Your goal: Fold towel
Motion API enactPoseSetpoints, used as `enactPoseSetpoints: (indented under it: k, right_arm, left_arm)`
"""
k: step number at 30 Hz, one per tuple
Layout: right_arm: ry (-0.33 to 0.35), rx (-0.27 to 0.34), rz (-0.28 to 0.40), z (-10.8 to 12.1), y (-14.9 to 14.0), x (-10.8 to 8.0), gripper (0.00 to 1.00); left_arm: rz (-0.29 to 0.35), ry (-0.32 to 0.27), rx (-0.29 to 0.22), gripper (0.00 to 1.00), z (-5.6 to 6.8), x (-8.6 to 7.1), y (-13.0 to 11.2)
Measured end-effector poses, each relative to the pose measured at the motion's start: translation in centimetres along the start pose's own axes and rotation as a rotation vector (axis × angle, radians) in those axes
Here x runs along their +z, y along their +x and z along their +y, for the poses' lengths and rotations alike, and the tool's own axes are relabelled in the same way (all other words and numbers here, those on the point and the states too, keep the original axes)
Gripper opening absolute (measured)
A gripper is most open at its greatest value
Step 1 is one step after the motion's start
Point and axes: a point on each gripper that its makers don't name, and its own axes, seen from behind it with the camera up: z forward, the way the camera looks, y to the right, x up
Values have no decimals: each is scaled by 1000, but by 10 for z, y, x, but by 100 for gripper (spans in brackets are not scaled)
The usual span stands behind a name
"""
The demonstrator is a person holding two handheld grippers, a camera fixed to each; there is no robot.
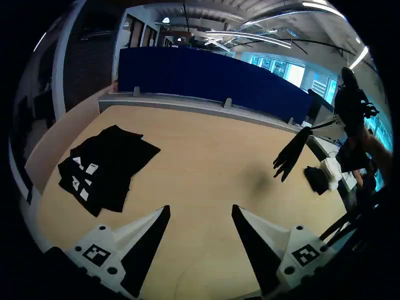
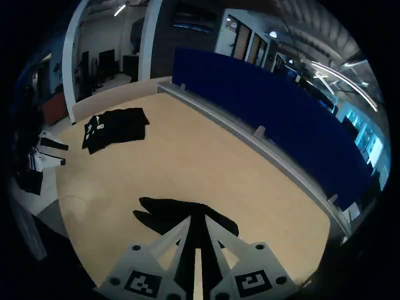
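Observation:
A black towel point(image 1: 289, 154) hangs bunched above the wooden table point(image 1: 210, 150), casting a shadow below it. My right gripper point(image 1: 311, 131), held by a hand at the far right, is shut on its upper end. In the right gripper view the same towel point(image 2: 170, 212) spreads just past the closed fingertips of the right gripper point(image 2: 198, 220). My left gripper point(image 1: 200, 207) stands open over the table's near edge with nothing between its fingers. It also appears at the left edge of the right gripper view as the left gripper point(image 2: 50, 151).
A stack of folded black towels with white tags point(image 1: 102, 167) lies on the table's left side, also seen as the stack point(image 2: 115, 127). A blue partition point(image 1: 215, 80) runs along the far edge. Black and white cloths point(image 1: 322, 176) sit past the table's right end.

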Motion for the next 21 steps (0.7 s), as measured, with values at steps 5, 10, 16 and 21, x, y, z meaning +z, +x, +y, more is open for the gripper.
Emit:
enactPoseSetpoints:
  k: [5, 10, 16, 21]
  right_arm:
    - [-15, 12, -10, 35, -17, -10, 4]
    - [-31, 19, -23, 74, -37, -21, 4]
    - [-49, 20, -41, 120, -59, -32, 4]
    - [-62, 23, -55, 154, -77, -38, 4]
  left_arm:
    - [-5, 10, 7, 91, 4, 2, 1]
    - [-13, 21, 9, 91, 10, 4, 0]
    - [-22, 37, 8, 91, 20, 8, 1]
    - [-29, 47, 0, 91, 30, 11, 1]
